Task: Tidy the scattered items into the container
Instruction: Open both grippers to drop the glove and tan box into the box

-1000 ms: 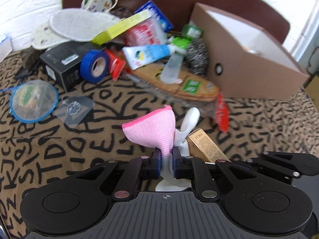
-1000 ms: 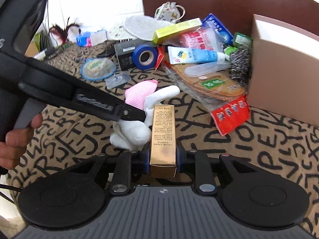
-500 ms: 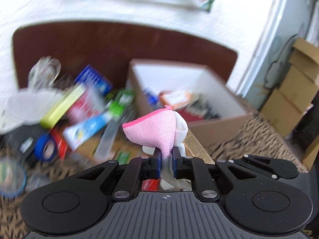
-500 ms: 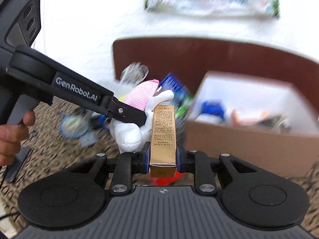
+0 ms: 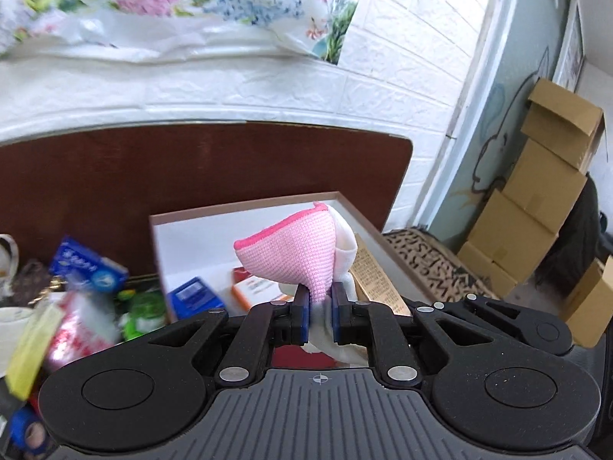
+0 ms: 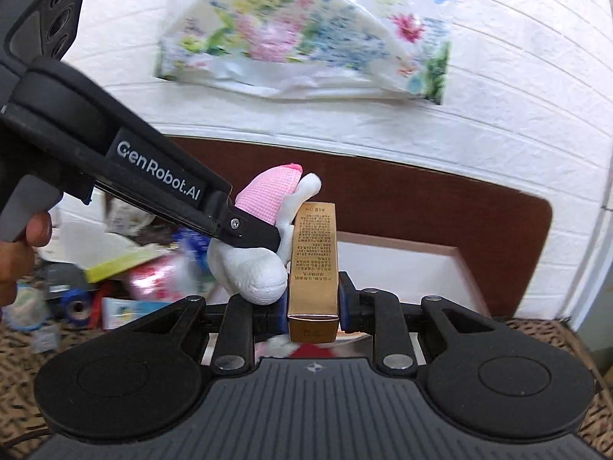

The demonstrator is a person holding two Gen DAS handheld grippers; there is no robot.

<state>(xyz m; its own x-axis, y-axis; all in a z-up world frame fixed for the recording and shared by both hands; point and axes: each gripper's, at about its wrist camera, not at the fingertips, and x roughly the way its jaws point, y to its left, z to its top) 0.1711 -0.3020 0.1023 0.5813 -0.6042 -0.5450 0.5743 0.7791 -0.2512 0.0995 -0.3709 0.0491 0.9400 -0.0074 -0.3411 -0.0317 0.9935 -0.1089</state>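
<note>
My left gripper (image 5: 319,316) is shut on a pink and white plush toy (image 5: 295,253), held in the air above the open brown cardboard box (image 5: 245,205). The box holds a blue item (image 5: 195,295) and an orange-labelled item (image 5: 254,287). My right gripper (image 6: 313,308) is shut on a gold rectangular box (image 6: 314,264), held upright just right of the toy (image 6: 253,268) and in front of the cardboard box (image 6: 452,260). The gold box also shows in the left wrist view (image 5: 377,280). The left gripper's body (image 6: 153,188) crosses the right wrist view.
Scattered items lie left of the box: a blue packet (image 5: 88,270), a yellow box (image 5: 30,349), a red-white pouch (image 5: 82,326), blue tape (image 6: 76,306). A dark brown headboard (image 5: 153,168) stands behind. Stacked cardboard cartons (image 5: 536,199) stand at right. The patterned cloth (image 6: 15,364) covers the surface.
Both grippers have risen from the patterned cloth and swung right toward the cardboard box, still holding the toy and the gold box. The view now tilts up to the wall.
</note>
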